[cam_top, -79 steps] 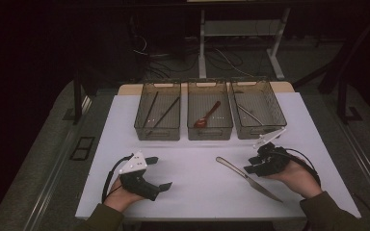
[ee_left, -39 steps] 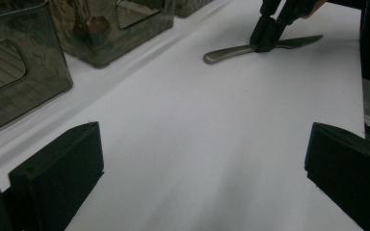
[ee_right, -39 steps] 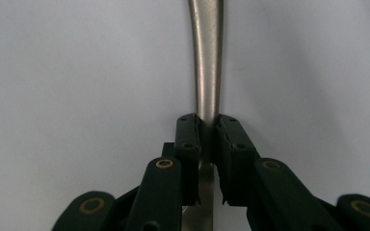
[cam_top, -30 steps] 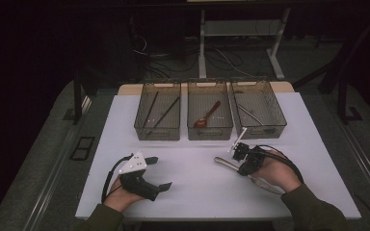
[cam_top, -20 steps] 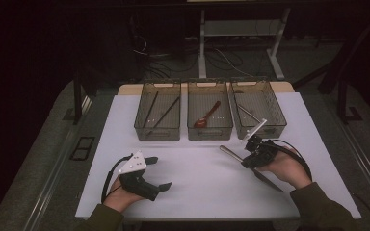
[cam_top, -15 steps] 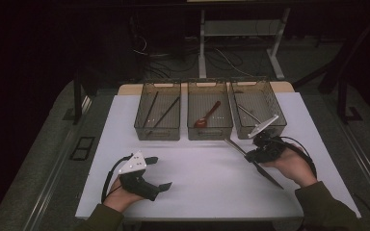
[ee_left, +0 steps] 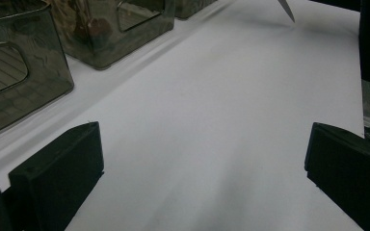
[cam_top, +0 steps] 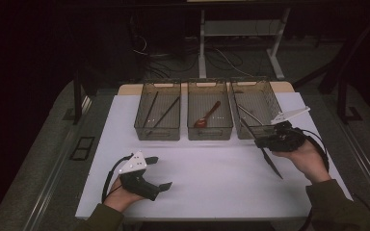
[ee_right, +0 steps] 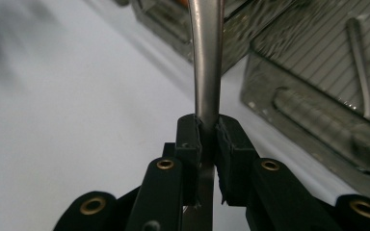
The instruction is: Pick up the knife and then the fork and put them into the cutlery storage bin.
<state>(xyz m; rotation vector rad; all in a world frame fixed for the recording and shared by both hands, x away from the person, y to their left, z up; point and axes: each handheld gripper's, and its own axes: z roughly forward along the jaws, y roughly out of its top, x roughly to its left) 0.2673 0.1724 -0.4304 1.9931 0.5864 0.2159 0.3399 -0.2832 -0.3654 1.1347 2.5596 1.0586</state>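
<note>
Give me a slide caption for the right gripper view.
Right hand-held gripper clamps a metal knife beside the bins.

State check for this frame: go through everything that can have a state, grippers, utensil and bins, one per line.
Right gripper: shut on the knife, raised off the table.
Knife: clamped, hanging slanted near the right bin.
Left gripper: open, nothing between its fingers, low over the white sheet.
Left bin: holds dark chopsticks.
Middle bin: holds a red spoon.
Right bin: holds a metal utensil.

left gripper (cam_top: pixel 156 173) jaws apart, right gripper (cam_top: pixel 265 141) jaws clamped
</note>
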